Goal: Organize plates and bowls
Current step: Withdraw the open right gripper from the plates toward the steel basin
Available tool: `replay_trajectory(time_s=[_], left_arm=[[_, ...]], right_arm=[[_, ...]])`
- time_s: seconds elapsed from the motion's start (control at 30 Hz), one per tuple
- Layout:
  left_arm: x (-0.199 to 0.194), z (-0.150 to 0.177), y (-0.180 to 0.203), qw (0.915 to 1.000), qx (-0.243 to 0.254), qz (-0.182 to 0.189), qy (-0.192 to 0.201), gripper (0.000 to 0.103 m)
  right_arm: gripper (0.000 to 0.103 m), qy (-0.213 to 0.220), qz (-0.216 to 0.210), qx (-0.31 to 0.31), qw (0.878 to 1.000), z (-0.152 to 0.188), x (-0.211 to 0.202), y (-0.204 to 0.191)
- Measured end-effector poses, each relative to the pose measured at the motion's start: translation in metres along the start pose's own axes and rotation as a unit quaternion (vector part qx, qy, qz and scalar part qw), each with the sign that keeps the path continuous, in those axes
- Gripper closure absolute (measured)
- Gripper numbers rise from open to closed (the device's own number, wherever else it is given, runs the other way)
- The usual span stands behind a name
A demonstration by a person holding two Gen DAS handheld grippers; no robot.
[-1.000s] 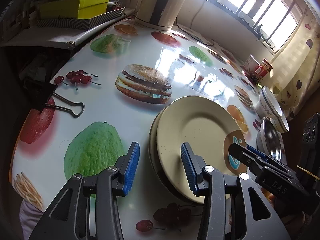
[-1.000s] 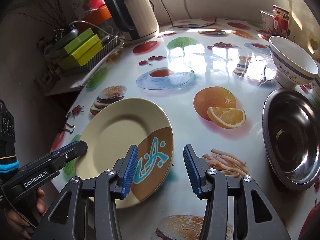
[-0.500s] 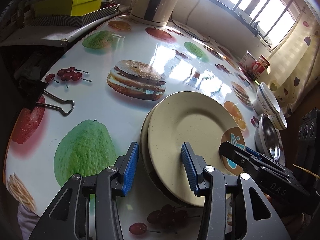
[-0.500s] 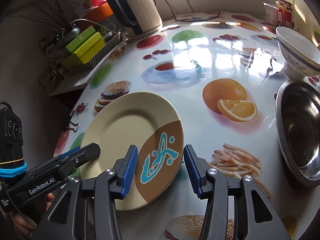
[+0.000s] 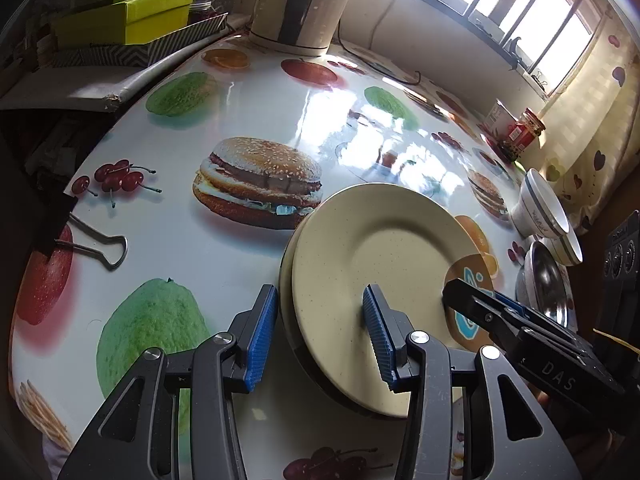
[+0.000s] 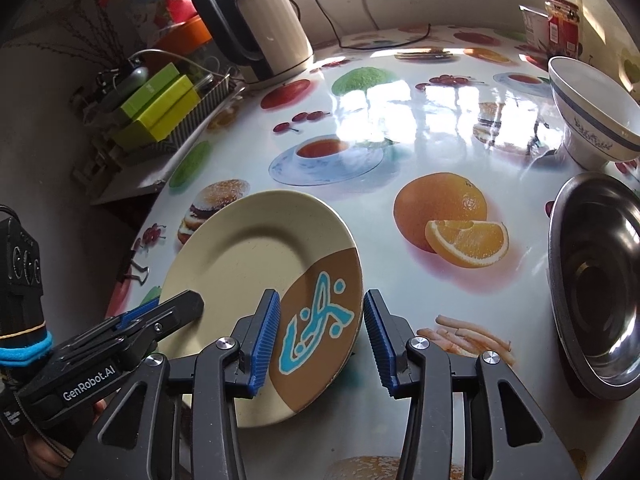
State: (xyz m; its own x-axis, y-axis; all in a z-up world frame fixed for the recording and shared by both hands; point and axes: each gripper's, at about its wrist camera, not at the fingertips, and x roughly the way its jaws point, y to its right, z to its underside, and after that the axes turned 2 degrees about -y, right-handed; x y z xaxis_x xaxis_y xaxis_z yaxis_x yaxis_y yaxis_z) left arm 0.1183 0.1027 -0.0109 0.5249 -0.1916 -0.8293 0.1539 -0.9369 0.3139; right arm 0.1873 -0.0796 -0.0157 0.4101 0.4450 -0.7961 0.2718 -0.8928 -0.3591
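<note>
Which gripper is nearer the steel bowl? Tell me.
Right. The right gripper straddles the plate's patterned rim, on the side facing the steel bowl; the left gripper straddles the plate's opposite rim, farther away.

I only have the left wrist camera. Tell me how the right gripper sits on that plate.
Observer: The right gripper straddles the plate's rim at the brown patch. Its jaws have just been closing, and the pads are not yet pressing.
Operator: Report the steel bowl. I see only a sliver.
Observer: The steel bowl stands upright and empty, to the right of the plate.
Operator: Now the white bowl behind it.
Observer: The white bowl is upright, and its inside looks empty.
</note>
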Motion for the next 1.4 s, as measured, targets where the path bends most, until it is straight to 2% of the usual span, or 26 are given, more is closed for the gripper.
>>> replay_trajectory(time_s=[0.6,0.83,0.93,1.07,1.17,1.3,1.4], left_arm=[[0.03,-0.045,0.026,0.9992,0.038,-0.012,-0.009,0.058],[0.032,-0.049,0.032,0.9984,0.05,-0.025,-0.007,0.058],[0.027,-0.047,0.037,0.9961,0.07,-0.053,0.005,0.057],[0.016,-0.048,0.037,0.996,0.062,-0.061,0.019,0.057],[0.002,-0.044,0.043,0.9931,0.074,-0.081,0.041,0.057],[-0.021,-0.038,0.053,0.9921,0.08,-0.073,0.064,0.057],[-0.035,-0.031,0.062,0.99,0.09,-0.075,0.078,0.057]], right_arm=[[0.06,0.012,0.017,0.02,1.0,-0.039,0.013,0.022],[0.06,0.015,0.025,0.015,0.999,-0.046,0.013,0.026],[0.06,0.015,0.026,0.023,0.999,-0.046,0.012,0.031],[0.059,0.026,0.028,0.022,0.999,-0.044,0.0,0.031],[0.056,0.037,0.027,0.025,0.999,-0.043,-0.011,0.032],[0.055,0.059,0.027,0.02,0.998,-0.038,-0.032,0.03],[0.048,0.077,0.036,0.014,0.996,-0.031,-0.05,0.028]])
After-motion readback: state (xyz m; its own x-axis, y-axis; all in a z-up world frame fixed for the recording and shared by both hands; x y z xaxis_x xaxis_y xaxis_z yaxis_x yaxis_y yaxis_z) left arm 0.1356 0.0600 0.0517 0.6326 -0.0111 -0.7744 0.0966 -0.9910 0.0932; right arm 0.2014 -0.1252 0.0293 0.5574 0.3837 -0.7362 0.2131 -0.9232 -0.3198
